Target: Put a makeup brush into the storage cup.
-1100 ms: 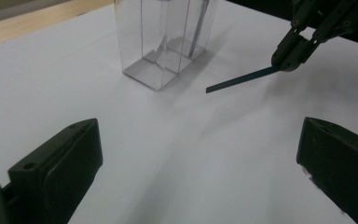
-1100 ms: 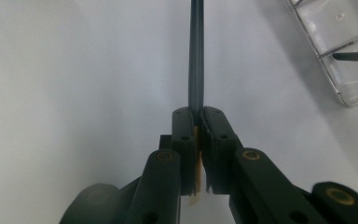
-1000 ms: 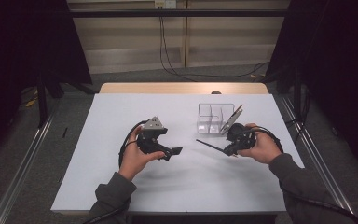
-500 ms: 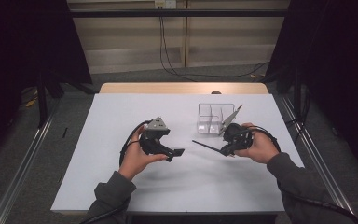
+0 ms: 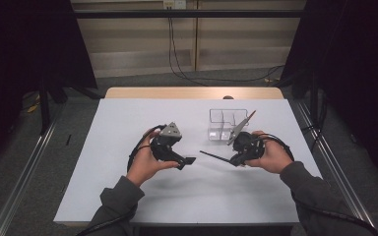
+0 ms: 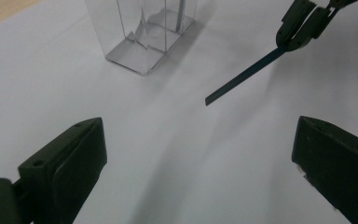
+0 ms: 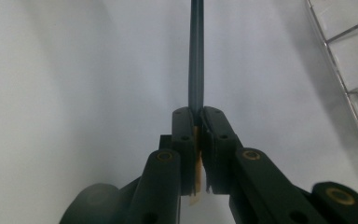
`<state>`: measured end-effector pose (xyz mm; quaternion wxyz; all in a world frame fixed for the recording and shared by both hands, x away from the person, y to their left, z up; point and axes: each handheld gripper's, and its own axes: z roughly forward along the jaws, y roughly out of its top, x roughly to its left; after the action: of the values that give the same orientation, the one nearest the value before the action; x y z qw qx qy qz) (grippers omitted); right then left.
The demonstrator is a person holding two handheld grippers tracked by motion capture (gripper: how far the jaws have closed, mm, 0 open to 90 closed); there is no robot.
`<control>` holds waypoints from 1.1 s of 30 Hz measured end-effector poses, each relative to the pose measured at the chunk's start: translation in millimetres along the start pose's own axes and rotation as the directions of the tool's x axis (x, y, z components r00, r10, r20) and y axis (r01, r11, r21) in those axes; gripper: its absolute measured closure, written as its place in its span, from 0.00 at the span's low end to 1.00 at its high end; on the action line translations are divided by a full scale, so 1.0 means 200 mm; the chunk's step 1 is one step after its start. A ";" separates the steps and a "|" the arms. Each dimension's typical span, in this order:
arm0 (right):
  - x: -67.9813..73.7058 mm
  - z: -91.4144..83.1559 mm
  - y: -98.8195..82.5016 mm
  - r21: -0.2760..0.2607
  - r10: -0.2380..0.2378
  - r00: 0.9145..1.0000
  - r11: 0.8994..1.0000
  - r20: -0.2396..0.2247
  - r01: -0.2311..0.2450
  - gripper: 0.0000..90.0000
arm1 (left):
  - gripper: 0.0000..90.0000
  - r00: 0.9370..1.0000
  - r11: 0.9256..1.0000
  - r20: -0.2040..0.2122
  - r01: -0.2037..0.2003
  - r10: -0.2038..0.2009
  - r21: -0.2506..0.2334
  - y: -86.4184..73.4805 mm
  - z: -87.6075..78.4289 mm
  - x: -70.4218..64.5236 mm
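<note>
Right gripper (image 5: 232, 160), high view: held in the person's right hand over the white table (image 5: 128, 123), right of centre. Jaws clamped on a thin dark stick (image 5: 215, 157). The stick runs through the grip: a dark end juts left toward table centre, a paler end rises up and right, across the clear box (image 5: 220, 117).

Right gripper view: jaws pinched tight on the stick (image 7: 196, 56), which runs straight away from the camera above the white surface. A tan sliver shows between the pads, low in the grip. Clear box (image 7: 349, 51) at the right edge, divided into compartments.

Left gripper (image 5: 186, 161), high view: held in the left hand, left of centre, grey three-cornered plate on top, tips pointing right toward the stick's dark end. Near it, not touching.

Left gripper view: jaws stand wide apart, nothing between them but bare table. Beyond them the stick (image 6: 242, 77) slants down from the right gripper (image 6: 303, 25) at upper right, its free end in the air above the surface. Clear box (image 6: 140, 32) stands upright at upper left, well apart from the stick's tip.

Stick position: off the table, carried by the right gripper, between the two hands, just in front of the box.
</note>
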<state>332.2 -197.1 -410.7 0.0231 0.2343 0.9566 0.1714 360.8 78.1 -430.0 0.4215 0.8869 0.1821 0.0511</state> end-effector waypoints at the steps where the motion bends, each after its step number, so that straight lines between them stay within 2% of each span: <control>1: 0.00 0.00 0.00 -0.001 -0.002 1.000 1.000 -0.003 0.002 0.94 | 0.04 1.000 1.000 0.004 -0.003 0.003 0.002 0.00 0.01 0.00; 2: 0.00 0.00 0.00 0.000 -0.004 1.000 1.000 -0.005 0.004 0.94 | 0.04 1.000 1.000 0.000 -0.015 0.015 0.021 0.01 0.00 0.00; 8: 0.02 0.01 0.02 0.004 -0.017 1.000 1.000 -0.013 0.017 0.94 | 0.06 0.999 0.998 0.007 -0.050 0.050 0.044 0.04 0.02 -0.01; 14: 0.03 0.01 0.03 0.005 -0.032 0.999 0.999 -0.015 0.032 0.94 | 0.07 0.998 0.996 0.014 -0.063 0.062 0.064 0.05 0.03 -0.01; 16: 0.03 0.01 0.04 0.005 -0.039 0.999 0.999 -0.015 0.039 0.94 | 0.07 0.996 0.993 0.019 -0.088 0.087 0.084 0.05 0.03 -0.01; 18: 0.04 0.01 0.04 0.009 -0.039 0.999 0.999 -0.018 0.039 0.94 | 0.08 0.997 0.994 0.019 -0.083 0.081 0.077 0.06 0.03 -0.01; 23: 0.04 0.00 0.05 0.002 -0.059 0.998 0.998 -0.016 0.059 0.94 | 0.10 0.994 0.989 0.023 -0.109 0.107 0.098 0.08 0.03 -0.02; 29: 0.05 0.00 0.07 0.000 -0.058 0.998 0.998 -0.024 0.058 0.94 | 0.15 0.992 0.987 0.044 -0.122 0.118 0.105 0.09 0.03 -0.02; 33: 0.06 0.01 0.07 0.003 -0.064 0.998 0.998 -0.025 0.064 0.94 | 0.20 0.988 0.982 0.075 -0.143 0.134 0.127 0.09 0.04 -0.02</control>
<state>328.6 -179.7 -407.2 0.0163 0.2016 0.9642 0.1716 363.5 60.3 -420.3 0.3633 0.9245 0.1089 0.0388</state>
